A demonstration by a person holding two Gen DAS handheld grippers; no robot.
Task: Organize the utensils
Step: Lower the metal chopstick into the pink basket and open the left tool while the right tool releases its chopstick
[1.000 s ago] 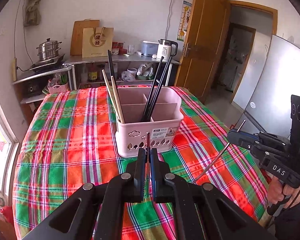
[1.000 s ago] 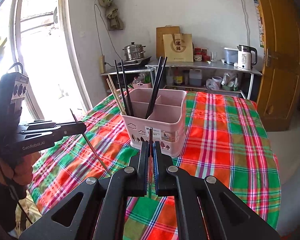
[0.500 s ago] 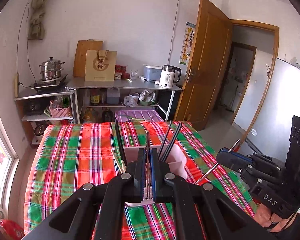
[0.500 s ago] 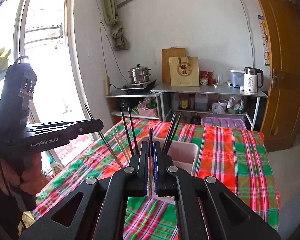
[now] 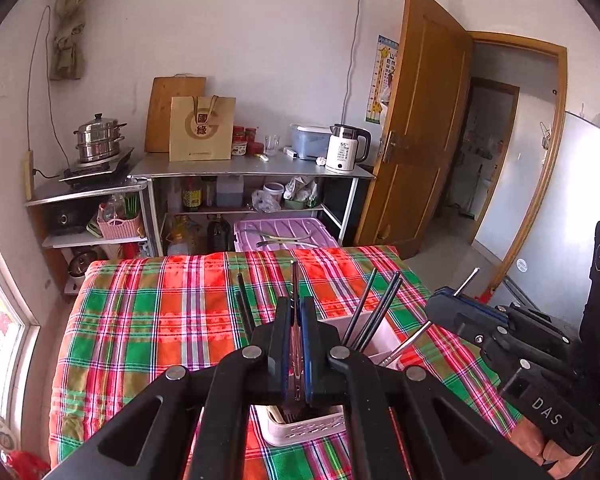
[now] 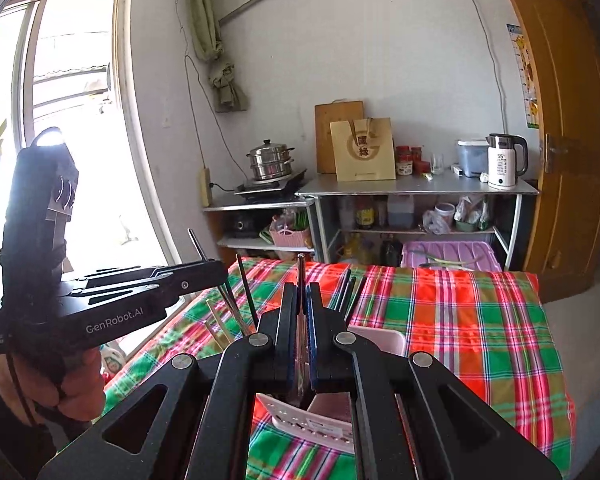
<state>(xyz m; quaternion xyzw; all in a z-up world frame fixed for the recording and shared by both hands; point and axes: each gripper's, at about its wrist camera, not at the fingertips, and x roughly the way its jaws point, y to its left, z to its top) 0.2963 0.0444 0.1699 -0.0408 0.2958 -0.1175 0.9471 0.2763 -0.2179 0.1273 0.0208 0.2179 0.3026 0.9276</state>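
A pink utensil basket (image 5: 300,426) stands on the plaid tablecloth (image 5: 148,320), right under both grippers; it also shows in the right wrist view (image 6: 376,340). Black chopsticks (image 5: 374,312) stand in it. My left gripper (image 5: 296,320) is shut on a thin metal chopstick (image 5: 294,280), held upright above the basket. My right gripper (image 6: 301,304) is shut on another metal chopstick (image 6: 300,270). Each gripper shows in the other's view, the right one (image 5: 452,308) and the left one (image 6: 204,276), each with a metal stick through its tips.
Behind the table stand a steel counter (image 5: 252,166) with a kettle (image 5: 346,152), a paper bag (image 5: 202,128) and a steamer pot (image 5: 98,138). A purple bin (image 5: 284,234) is under it. A wooden door (image 5: 420,136) is at right, a window (image 6: 60,120) at left.
Both grippers have risen and tilted up with their chopsticks held; the basket has slid from mid-frame to beneath the fingers, and more of the room shows.
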